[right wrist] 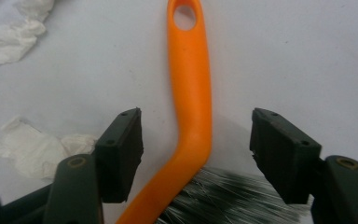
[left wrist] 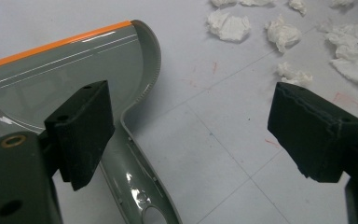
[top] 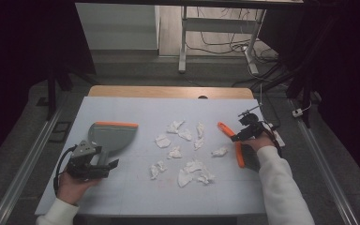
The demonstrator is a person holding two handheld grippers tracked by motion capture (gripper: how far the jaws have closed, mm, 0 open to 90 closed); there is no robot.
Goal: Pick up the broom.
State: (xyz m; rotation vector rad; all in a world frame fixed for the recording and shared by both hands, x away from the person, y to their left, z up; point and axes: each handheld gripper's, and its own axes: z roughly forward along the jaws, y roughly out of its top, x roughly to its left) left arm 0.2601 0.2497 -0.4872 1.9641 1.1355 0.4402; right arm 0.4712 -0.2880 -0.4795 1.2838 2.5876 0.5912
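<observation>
- Black jaws of the right tool (right wrist: 196,154) stand apart on either side of the orange brush (right wrist: 192,93) handle, not yet pressing it; the brush lies flat on the table (top: 122,108), right of the paper.
- Left tool (left wrist: 200,135) hangs with its jaws wide apart over the grey dustpan (left wrist: 65,70), one jaw above the handle, nothing held.
- Crumpled tissues (top: 187,150) lie scattered mid-table between dustpan and brush.
- Handling, as judged: the brush looks light and stiff, its smooth plastic handle possibly slippery; the bend just above the bristles seems the surest hold.
- Seen from high, the whole layout reads at once; the right gripper view adds the handle's hanging hole and dark bristles.
</observation>
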